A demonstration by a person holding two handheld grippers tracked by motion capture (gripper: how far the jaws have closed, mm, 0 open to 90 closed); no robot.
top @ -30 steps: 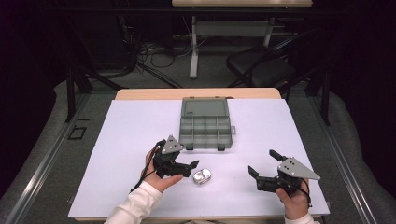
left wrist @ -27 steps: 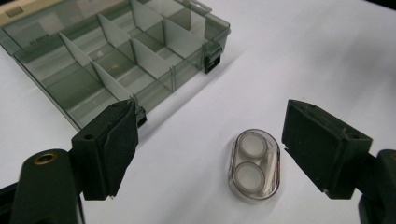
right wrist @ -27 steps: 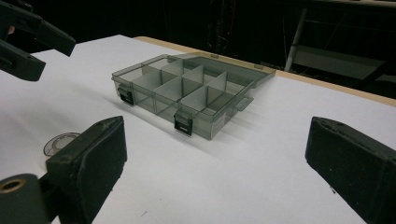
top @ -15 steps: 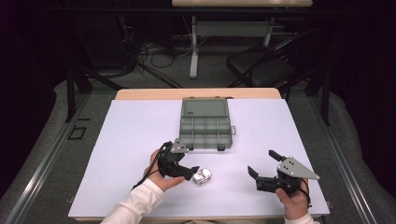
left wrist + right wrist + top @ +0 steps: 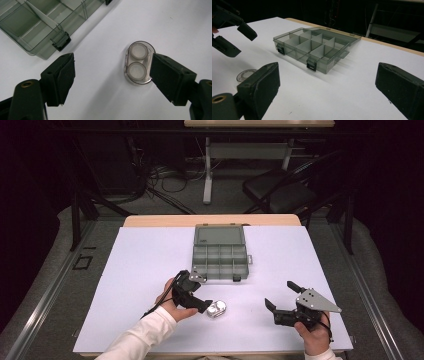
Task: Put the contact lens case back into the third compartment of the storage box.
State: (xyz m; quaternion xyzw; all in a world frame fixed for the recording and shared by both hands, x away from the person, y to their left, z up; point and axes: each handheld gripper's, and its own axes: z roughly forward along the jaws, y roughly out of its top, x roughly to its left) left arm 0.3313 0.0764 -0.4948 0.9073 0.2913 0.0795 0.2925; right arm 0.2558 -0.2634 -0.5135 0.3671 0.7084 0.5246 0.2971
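White table (image 5: 125,285), clear capsule case (image 5: 138,62) beneath wide left gripper (image 5: 110,75) fingers; right gripper (image 5: 327,92) wide.

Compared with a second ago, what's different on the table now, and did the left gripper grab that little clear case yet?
The left gripper has tipped forward and down over the small clear case. Its jaws are open, with the case lying near one jaw; it is not gripped yet. The case itself has not shifted on the white table. The right gripper, open, and the open compartment box stayed where they were.
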